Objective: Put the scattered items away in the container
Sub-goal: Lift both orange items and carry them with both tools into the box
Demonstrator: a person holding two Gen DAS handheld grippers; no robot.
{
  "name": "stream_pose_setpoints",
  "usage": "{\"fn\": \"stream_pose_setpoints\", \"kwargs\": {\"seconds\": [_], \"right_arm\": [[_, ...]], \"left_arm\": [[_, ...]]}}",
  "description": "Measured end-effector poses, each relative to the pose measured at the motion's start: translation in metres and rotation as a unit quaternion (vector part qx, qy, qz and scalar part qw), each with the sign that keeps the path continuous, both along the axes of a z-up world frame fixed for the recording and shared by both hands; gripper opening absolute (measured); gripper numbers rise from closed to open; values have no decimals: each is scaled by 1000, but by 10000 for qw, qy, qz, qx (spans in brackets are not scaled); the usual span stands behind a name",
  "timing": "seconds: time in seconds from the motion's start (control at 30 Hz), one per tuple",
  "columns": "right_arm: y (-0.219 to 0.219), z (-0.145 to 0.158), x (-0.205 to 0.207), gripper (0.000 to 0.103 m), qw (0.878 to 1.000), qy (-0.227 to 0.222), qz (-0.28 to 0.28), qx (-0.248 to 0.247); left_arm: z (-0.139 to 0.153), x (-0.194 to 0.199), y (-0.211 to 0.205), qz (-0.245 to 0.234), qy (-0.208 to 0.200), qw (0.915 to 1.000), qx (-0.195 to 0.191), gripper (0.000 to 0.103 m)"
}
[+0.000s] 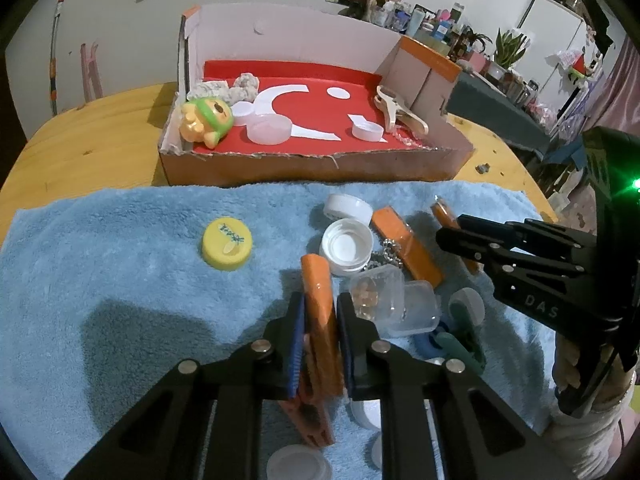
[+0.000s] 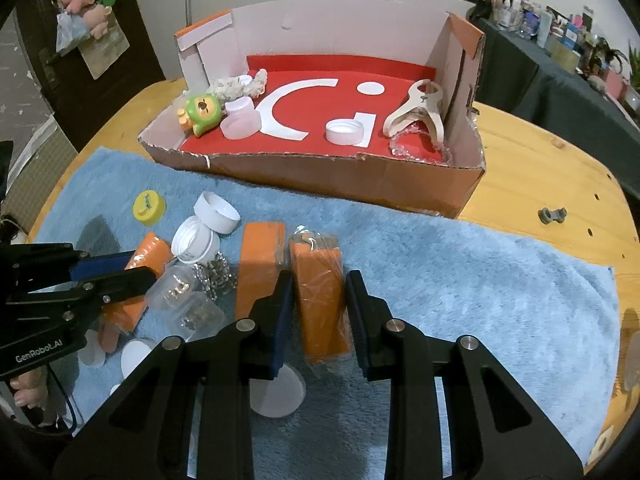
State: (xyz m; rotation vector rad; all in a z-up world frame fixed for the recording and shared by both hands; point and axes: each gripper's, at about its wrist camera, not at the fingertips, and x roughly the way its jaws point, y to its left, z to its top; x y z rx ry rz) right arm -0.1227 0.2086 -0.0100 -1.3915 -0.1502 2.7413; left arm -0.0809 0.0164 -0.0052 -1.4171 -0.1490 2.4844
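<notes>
My left tongs [image 1: 320, 320] grip an orange block [image 1: 318, 280]; my right tongs [image 2: 318, 304] gape around another.

Right block [image 2: 320, 296] lies low centre of frame on the blue towel [image 2: 460, 280], fingers beside it, not touching. Caps [image 2: 196, 240] cluster left; the cardboard box [image 2: 320, 176] sits beyond on the tabletop [image 2: 540, 176].

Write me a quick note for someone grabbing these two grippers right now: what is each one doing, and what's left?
Left gripper: shut on an orange block.
Right gripper: open, straddling another orange block, not yet gripping.
Cardboard box: already holds a green toy, two caps and a wooden clip.
Left on the blue towel: yellow cap, white caps, third orange block, clear plastic boxes, metal chain.
</notes>
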Motion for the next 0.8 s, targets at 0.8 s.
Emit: {"fn": "stream_pose_setpoints", "kwargs": {"seconds": [0.8], "right_arm": [[-9,19,3,25,9998,173,-1,60]], "left_arm": [[19,-1,-7,78,265,9996,10,14]]}}
